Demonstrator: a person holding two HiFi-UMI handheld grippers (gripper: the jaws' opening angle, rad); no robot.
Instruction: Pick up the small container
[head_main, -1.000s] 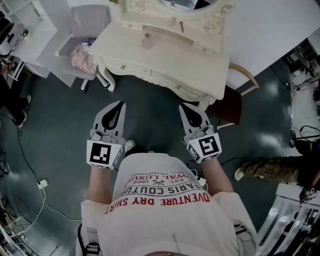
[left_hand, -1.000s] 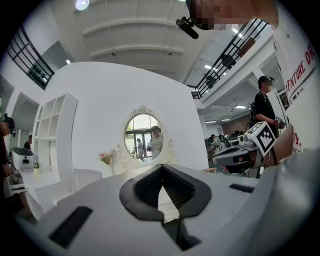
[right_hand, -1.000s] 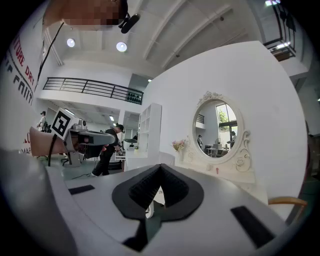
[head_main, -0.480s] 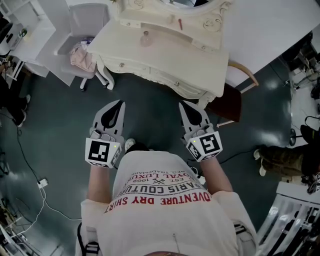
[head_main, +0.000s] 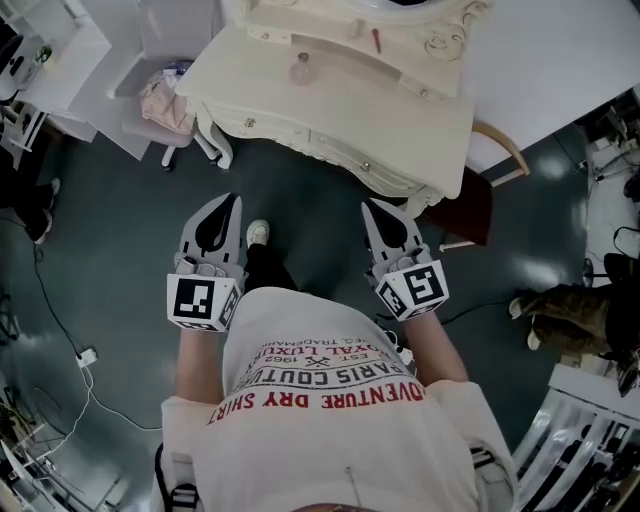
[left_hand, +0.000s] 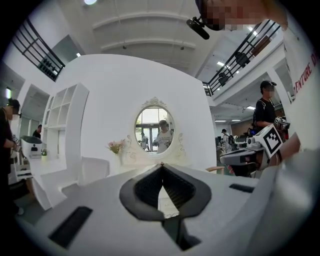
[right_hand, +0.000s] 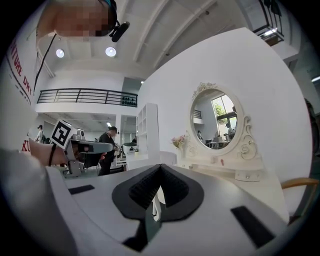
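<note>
Unheld, small container (head_main: 302, 70) on dressing table (head_main: 400, 112) at upper centre, well apart from mid-frame left gripper (head_main: 230, 200) and right gripper (head_main: 372, 206) (both closed, empty), so probably reach and grasp remaining.

Small container (head_main: 302, 70): pale pink, looks translucent, rounded body with a narrower top. Stands upright on the cream worktop (head_main: 420, 130), toward its back edge, left of middle. Nothing touches it. Finer detail too small to tell.
</note>
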